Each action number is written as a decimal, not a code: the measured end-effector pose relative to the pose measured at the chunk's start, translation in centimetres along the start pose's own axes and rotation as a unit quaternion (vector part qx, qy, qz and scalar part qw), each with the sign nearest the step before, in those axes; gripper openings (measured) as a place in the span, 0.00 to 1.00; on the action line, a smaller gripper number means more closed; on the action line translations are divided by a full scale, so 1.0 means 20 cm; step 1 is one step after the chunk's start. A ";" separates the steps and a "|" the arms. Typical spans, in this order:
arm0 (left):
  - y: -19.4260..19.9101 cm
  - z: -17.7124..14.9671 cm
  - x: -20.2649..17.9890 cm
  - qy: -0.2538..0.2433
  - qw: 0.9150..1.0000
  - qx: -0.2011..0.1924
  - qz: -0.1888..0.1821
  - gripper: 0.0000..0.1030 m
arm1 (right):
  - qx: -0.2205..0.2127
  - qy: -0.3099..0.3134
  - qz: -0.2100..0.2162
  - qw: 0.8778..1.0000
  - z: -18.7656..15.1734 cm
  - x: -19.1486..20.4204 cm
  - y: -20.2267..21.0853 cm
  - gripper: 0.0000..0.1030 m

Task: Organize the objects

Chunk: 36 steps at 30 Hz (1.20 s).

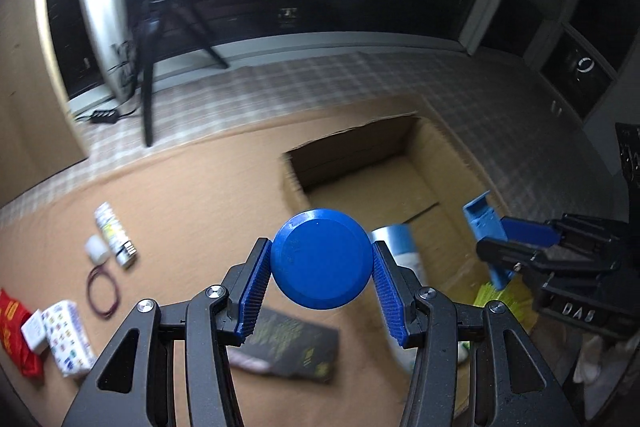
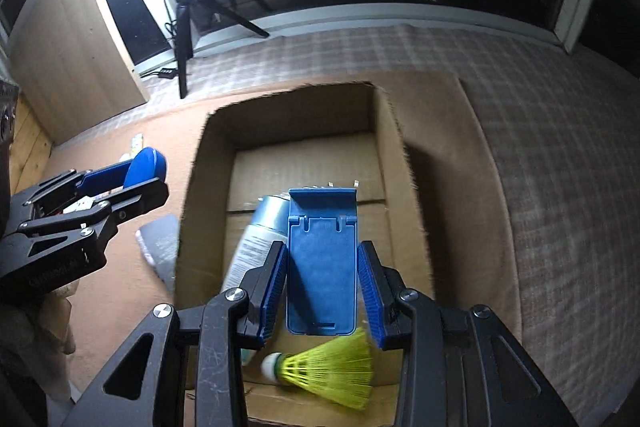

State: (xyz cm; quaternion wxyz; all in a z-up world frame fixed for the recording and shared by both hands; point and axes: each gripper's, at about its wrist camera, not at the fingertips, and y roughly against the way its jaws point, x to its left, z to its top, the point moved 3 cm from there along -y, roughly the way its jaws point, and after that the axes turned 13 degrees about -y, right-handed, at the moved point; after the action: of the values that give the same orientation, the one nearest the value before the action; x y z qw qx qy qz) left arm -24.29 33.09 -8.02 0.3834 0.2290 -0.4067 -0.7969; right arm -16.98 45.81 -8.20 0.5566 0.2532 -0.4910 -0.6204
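Cardboard box (image 2: 404, 163): only right view shows shuttlecock (image 2: 332, 373).

Two close wrist views, angled steeply down, both sharing the somewhat blurred cardboard box (image 1: 400, 171).

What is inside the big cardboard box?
Inside the cardboard box lie a yellow shuttlecock and a silver spray can. The blue stand in the right gripper covers part of the floor.

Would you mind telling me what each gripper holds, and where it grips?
Left gripper: blue round lid, pinched across its rim. Right gripper: blue hinged plastic stand, clamped by its long sides.
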 end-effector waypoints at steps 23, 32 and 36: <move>0.10 -0.12 0.26 0.035 0.999 -0.004 0.021 0.78 | -0.014 -0.005 0.047 0.999 -0.05 0.12 0.07 0.57; 0.19 -0.39 0.52 0.067 0.997 0.018 0.039 0.77 | -0.005 0.008 0.103 0.995 -0.13 0.35 0.13 0.57; 0.19 -0.44 0.54 0.071 0.997 0.027 0.033 0.77 | 0.008 0.003 0.120 0.993 -0.22 0.41 0.13 0.57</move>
State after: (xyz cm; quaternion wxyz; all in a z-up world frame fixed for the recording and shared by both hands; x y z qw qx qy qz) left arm -23.21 18.79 -10.44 0.4309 0.2815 -0.4072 -0.7545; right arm -14.19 36.89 -5.72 0.6261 0.1989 -0.5216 -0.5444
